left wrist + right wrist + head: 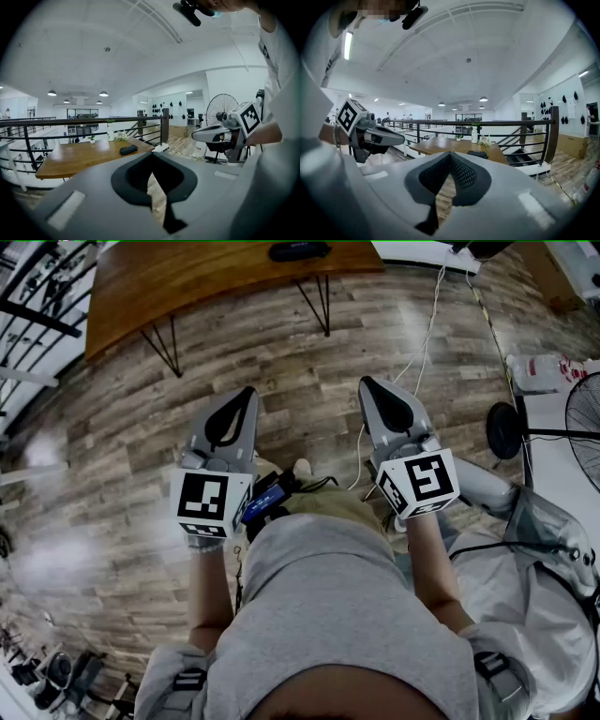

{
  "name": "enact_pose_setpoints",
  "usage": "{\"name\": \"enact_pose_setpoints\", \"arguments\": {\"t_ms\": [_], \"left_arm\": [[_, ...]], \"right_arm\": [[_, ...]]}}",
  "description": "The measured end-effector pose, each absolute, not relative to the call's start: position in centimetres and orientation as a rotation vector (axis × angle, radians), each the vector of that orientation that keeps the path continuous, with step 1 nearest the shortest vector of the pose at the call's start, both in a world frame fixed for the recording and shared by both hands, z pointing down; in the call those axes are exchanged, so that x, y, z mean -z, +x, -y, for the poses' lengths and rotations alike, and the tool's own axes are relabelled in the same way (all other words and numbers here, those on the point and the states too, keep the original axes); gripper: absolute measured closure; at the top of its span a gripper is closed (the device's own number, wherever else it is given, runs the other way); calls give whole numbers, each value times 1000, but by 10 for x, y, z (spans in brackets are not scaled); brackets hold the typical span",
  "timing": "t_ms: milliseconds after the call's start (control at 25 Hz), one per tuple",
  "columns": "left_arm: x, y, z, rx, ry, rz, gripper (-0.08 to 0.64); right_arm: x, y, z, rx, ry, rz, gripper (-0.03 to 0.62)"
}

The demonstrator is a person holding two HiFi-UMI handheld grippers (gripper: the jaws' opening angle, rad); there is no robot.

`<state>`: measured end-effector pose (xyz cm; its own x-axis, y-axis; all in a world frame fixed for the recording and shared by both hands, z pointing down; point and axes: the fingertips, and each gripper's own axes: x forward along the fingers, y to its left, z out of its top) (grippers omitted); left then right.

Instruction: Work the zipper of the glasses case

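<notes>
The dark glasses case (298, 251) lies zipped on a wooden table (187, 282) at the far edge of the head view, well beyond both grippers. In the left gripper view the glasses case (128, 149) rests near the table's right end, and in the right gripper view the glasses case (477, 154) shows just over the jaws. My left gripper (247, 392) and right gripper (366, 382) are held side by side at waist height above the plank floor, both shut with nothing in them. Each jaw pair meets at the tip, the left gripper (152, 154) and the right gripper (450, 154) alike.
A black railing (487, 123) runs behind the table. A white bottle (475, 135) and a small plant stand on the tabletop. A standing fan (586, 418) is at my right, and a white cable (427, 324) trails across the floor towards the table.
</notes>
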<state>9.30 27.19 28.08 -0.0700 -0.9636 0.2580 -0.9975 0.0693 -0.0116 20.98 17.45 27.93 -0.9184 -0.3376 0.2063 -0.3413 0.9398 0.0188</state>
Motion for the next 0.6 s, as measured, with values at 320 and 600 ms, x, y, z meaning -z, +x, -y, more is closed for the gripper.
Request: {"name": "enact_pose_setpoints", "arguments": {"t_ms": [320,600], "left_arm": [[-280,88,-272,-280,1998,2168,543],[-275,84,-272,-216,1997,2177,543]], "right_arm": [[-280,206,-173,-28,504,2886,592],[-283,204,-169,-61,521,2872,591]]}}
